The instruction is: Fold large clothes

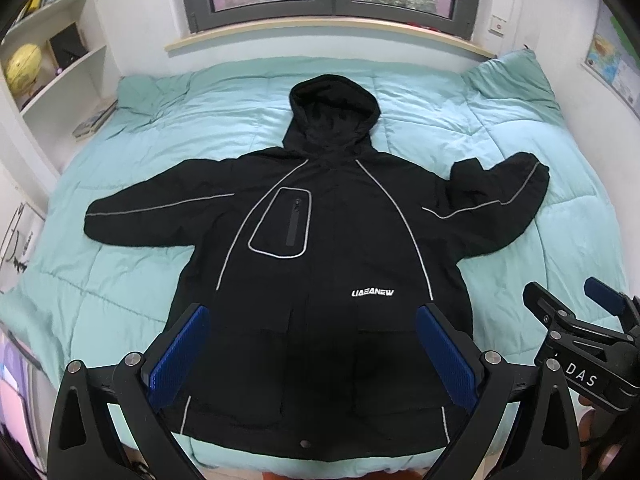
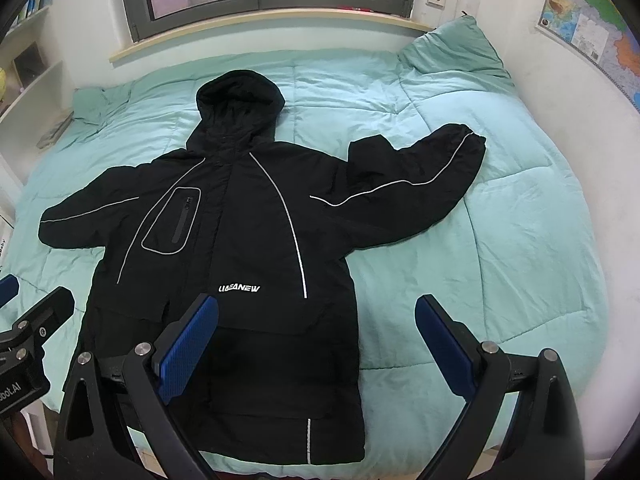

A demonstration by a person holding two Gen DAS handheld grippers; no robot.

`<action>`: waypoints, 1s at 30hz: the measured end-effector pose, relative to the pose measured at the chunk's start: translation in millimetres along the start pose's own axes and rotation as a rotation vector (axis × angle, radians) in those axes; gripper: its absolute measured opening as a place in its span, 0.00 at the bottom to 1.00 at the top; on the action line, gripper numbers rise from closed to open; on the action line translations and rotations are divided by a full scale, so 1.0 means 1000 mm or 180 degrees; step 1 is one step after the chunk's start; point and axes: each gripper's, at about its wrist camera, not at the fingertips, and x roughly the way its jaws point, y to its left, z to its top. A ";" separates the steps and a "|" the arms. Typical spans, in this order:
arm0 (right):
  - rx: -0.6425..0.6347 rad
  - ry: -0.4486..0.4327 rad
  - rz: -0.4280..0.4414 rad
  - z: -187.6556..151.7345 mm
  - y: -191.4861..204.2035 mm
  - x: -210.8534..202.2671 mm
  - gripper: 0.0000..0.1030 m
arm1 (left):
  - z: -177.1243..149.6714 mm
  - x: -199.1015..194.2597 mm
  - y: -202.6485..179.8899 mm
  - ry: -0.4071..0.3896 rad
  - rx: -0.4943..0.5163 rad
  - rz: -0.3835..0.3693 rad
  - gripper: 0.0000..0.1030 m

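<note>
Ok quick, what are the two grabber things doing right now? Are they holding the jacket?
Left gripper: jaws open, holding nothing, above the black jacket.
Right gripper: jaws open, holding nothing, above the jacket's hem side.

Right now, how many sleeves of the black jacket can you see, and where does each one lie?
2. The left sleeve lies flat toward the bookshelf side of the bed. The right sleeve stretches toward the wall map, with a raised fold near the shoulder. None seems hidden.
</note>
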 end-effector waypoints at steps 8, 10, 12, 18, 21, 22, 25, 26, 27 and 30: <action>-0.0059 0.0017 0.0084 0.007 0.028 0.003 0.96 | 0.001 0.000 0.031 0.0010 -0.0108 0.0100 0.99; -0.0071 0.0007 0.0073 0.010 0.040 0.003 0.96 | 0.005 0.003 0.042 0.0026 -0.0137 0.0102 0.99; -0.0071 0.0004 0.0063 0.012 0.053 0.001 0.96 | 0.010 0.007 0.056 0.0045 -0.0152 0.0092 0.99; -0.0091 0.0005 0.0034 0.022 0.094 0.000 0.96 | 0.024 0.010 0.097 0.0023 -0.0175 0.0007 0.99; -0.0096 0.0022 0.0021 0.026 0.118 0.002 0.96 | 0.032 0.014 0.119 0.0008 -0.0156 -0.0004 0.99; -0.0104 0.0028 0.0009 0.027 0.126 0.003 0.96 | 0.034 0.015 0.125 0.0001 -0.0161 -0.0005 0.99; -0.0098 0.0032 0.0001 0.029 0.149 0.005 0.96 | 0.039 0.021 0.148 0.0004 -0.0196 -0.0052 0.99; -0.0096 0.0031 0.0000 0.030 0.157 0.005 0.96 | 0.040 0.023 0.156 0.0008 -0.0204 -0.0067 0.99; -0.0096 0.0031 -0.0004 0.030 0.165 0.006 0.96 | 0.042 0.026 0.165 0.0011 -0.0210 -0.0075 0.99; -0.0090 0.0024 -0.0018 0.031 0.187 0.008 0.96 | 0.045 0.032 0.190 0.0017 -0.0234 -0.0094 0.99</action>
